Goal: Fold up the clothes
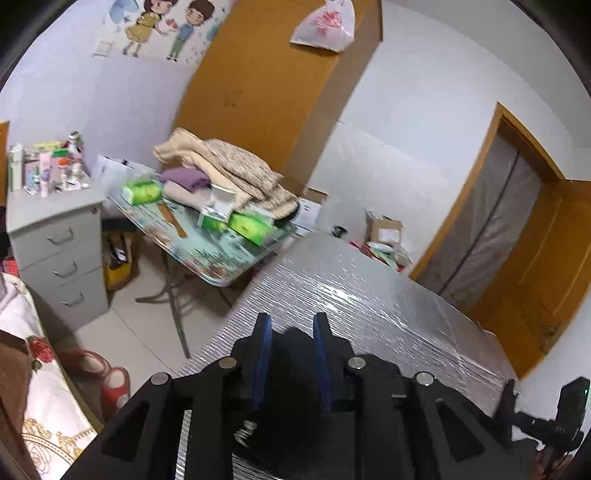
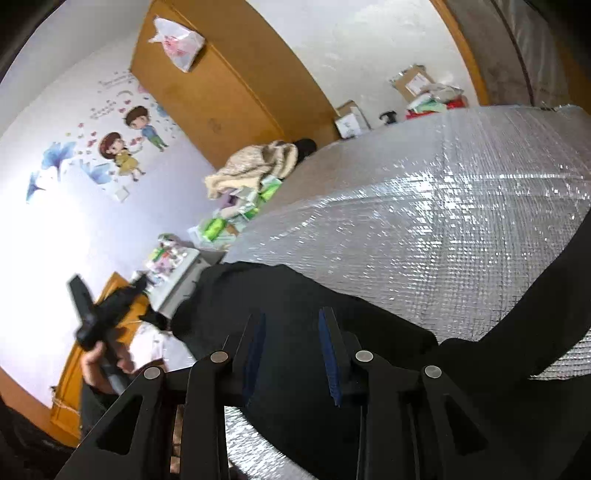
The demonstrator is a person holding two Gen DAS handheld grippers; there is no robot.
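You work over a wide table covered with silver foil sheet (image 2: pixel 424 221), and the black garment (image 2: pixel 295 314) lies on its near side, directly under and in front of your right gripper (image 2: pixel 291 321). In the left wrist view the same dark cloth shows between and behind the fingers of the left gripper (image 1: pixel 291 325).

Both tongs are released: the blue pads stand apart, and I see no pad pressing on cloth, though the garment sits in the gap below them. I judge that one fold was just laid down and you are between folds now. The garment looks still bulky and not flat, so the task seems only partly done. The next move calls for choosing a new edge or corner, and for lowering each gripper until the cloth really enters between the pads before you clench. Black cloth against black fingers is hard to see, so go slowly.

About writing: the white plastic bag (image 1: pixel 325 26) hanging on the orange wardrobe (image 1: pixel 266 92) has a red print, too blurred to read. The green tissue packs (image 1: pixel 142 192) on the side table have labels that I cannot read.
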